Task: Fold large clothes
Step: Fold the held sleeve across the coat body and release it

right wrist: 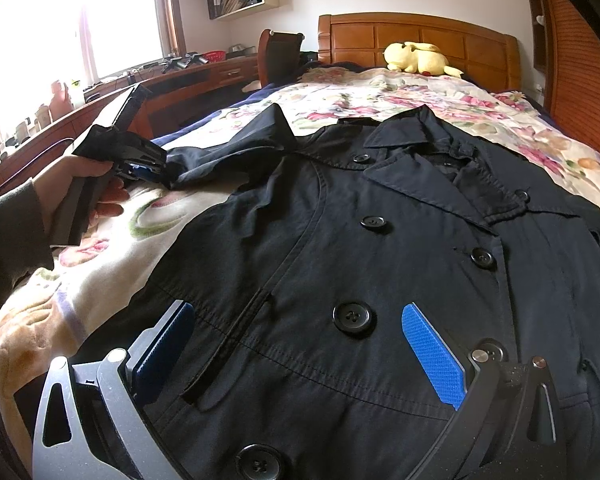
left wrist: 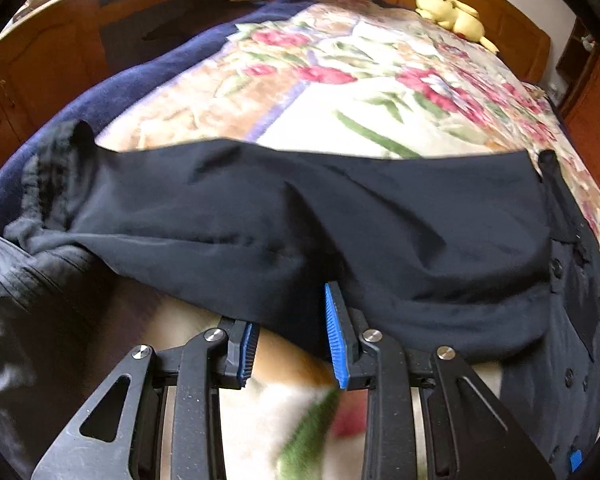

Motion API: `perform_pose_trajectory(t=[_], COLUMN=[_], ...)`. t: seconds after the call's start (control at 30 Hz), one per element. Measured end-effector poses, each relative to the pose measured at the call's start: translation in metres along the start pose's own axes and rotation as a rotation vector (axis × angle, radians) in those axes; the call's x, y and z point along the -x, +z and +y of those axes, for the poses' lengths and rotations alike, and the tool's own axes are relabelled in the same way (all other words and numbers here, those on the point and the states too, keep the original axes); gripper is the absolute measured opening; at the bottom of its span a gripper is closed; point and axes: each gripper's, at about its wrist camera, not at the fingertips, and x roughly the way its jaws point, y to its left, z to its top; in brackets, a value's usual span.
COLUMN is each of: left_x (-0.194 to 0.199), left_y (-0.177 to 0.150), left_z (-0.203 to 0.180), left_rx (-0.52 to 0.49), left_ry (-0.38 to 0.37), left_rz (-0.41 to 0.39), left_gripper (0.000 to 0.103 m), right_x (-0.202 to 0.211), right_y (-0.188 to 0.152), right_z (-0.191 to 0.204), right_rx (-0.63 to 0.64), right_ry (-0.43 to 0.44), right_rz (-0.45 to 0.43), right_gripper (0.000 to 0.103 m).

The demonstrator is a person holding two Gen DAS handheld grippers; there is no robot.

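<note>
A dark navy double-breasted coat [right wrist: 340, 240] lies front up on a floral bedspread, collar toward the headboard. Its left sleeve [left wrist: 300, 208] stretches across the left wrist view, cuff at the left. My left gripper [left wrist: 292, 344] is open at the sleeve's near edge, the cloth draped over the fingertip of its left blue pad [left wrist: 247, 354]. It also shows in the right wrist view [right wrist: 148, 168], held by a hand, touching the sleeve. My right gripper [right wrist: 300, 344] is open and hovers over the coat's buttoned front, empty.
The floral bedspread [left wrist: 340, 92] covers the bed. A yellow plush toy [right wrist: 416, 58] lies by the wooden headboard [right wrist: 420, 40]. A wooden desk [right wrist: 100, 116] with clutter runs along the left under a bright window. A louvred wooden wardrobe [right wrist: 580, 80] stands at right.
</note>
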Motion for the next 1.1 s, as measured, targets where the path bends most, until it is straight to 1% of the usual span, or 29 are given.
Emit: perform_pose_trajectory(t=[0.03,0.07,0.1,0.17,0.3,0.33,0.43,0.5,0.6,0.67,0.77,0.87,0.9,0.93,1.0,1.07,1.1], left_x=[0.002,0.003,0.005,0.009,0.033,0.043,0.077,0.101,0.136,0.155,0.172,0.175,0.174,0.173,0.174,0.177,0.179], left_y=[0.001,0.003,0.004,0.006,0.008,0.008,0.004,0.000,-0.012,-0.022,-0.040,-0.057,-0.064,-0.072,-0.088,-0.104,-0.113], left_z=[0.000,-0.001,-0.002,-0.006,-0.019,-0.025,-0.054,-0.078,-0.116,-0.139,-0.162,-0.171,-0.172,-0.171,-0.167,-0.157,-0.152], left_rx=[-0.010,-0.027,-0.043,-0.058,-0.106,-0.120,-0.201,-0.257,-0.349,-0.399,-0.473,-0.521,-0.537,-0.554,-0.576,-0.568,-0.561], left_ry=[0.007,0.009,0.006,-0.006,-0.009,-0.023,-0.071,-0.118,-0.184,-0.227,-0.241,-0.256,-0.256,-0.249,-0.253,-0.267,-0.276], left_rz=[-0.021,-0.041,-0.048,-0.052,-0.117,-0.133,-0.178,-0.201,-0.232,-0.234,-0.233,-0.188,-0.168,-0.153,-0.143,-0.130,-0.121], left_gripper=[0.029,0.013,0.008,0.003,0.002,0.002,0.002,0.002,0.002,0.002,0.002,0.003,0.008,0.011,0.022,0.028,0.029], right_x=[0.000,0.000,-0.001,-0.001,-0.001,0.000,0.002,0.007,0.014,0.023,0.039,0.046,0.045,0.044,0.044,0.042,0.041], right_y=[0.000,0.000,0.000,0.000,0.000,0.000,0.000,0.001,0.002,0.003,0.001,-0.001,-0.002,-0.002,-0.003,-0.004,-0.004], right_z=[0.000,0.000,0.000,0.000,0.000,0.000,-0.003,-0.005,-0.006,-0.008,-0.013,-0.019,-0.021,-0.022,-0.022,-0.019,-0.018], right_rx=[0.000,0.000,0.000,0.000,-0.002,-0.004,-0.015,-0.026,-0.018,0.000,0.012,0.000,-0.006,-0.014,-0.018,-0.013,-0.009], right_ry=[0.000,0.000,0.001,0.000,0.001,0.002,0.009,0.016,-0.006,-0.009,-0.038,-0.052,-0.053,-0.053,-0.049,-0.050,-0.051], right_rz=[0.000,0.001,0.001,0.001,-0.001,-0.002,-0.005,-0.012,0.002,0.002,-0.025,-0.034,-0.034,-0.033,-0.032,-0.030,-0.030], right_gripper=[0.103,0.103,0.103,0.103,0.103,0.103,0.103,0.103,0.103,0.103,0.103,0.103,0.103,0.103,0.103,0.103,0.103])
